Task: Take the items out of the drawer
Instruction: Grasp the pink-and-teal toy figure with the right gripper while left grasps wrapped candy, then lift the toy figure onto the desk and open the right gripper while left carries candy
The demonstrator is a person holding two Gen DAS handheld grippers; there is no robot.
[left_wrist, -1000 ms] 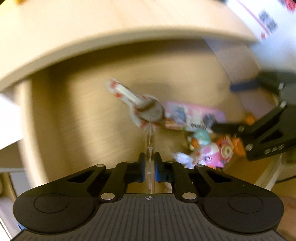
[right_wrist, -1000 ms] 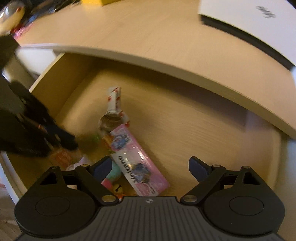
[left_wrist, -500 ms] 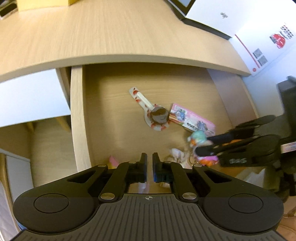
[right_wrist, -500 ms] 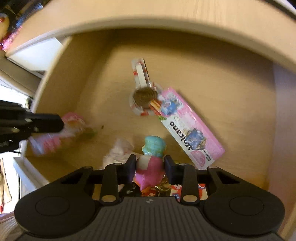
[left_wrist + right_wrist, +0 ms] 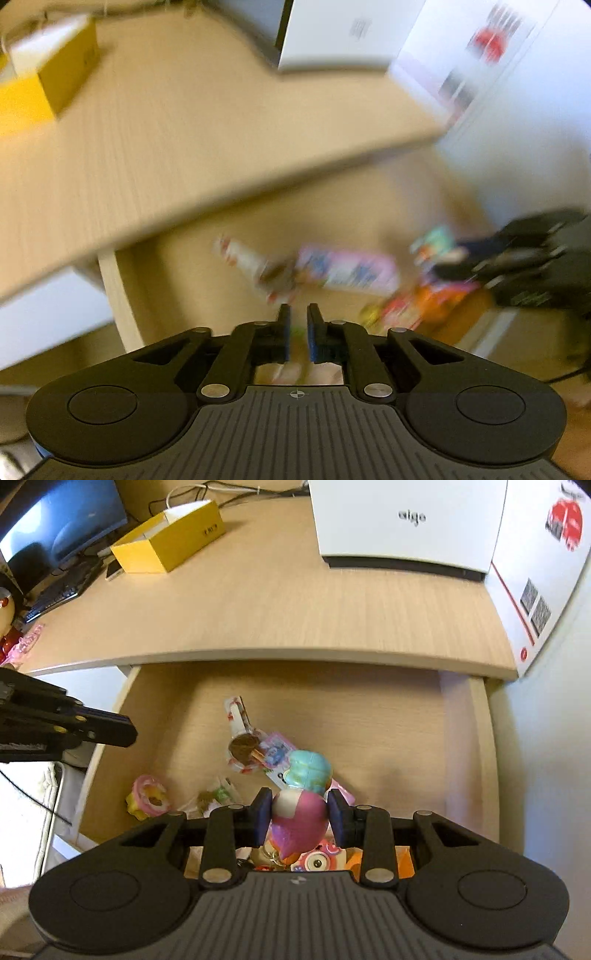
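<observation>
R gripper (image 5: 299, 814) clamped on pink toy (image 5: 301, 812); L gripper (image 5: 298, 332) narrow, just opening; yellow box (image 5: 170, 541) on desk (image 5: 295, 602).

This is a home desk or study corner: a light wood-grain desktop (image 5: 295, 602) carries a dark computer monitor (image 5: 62, 524), a black keyboard (image 5: 55, 594), a yellow cardboard box (image 5: 170, 542) and cables, above an open wooden drawer (image 5: 369, 720) scattered with small colourful toys.
</observation>
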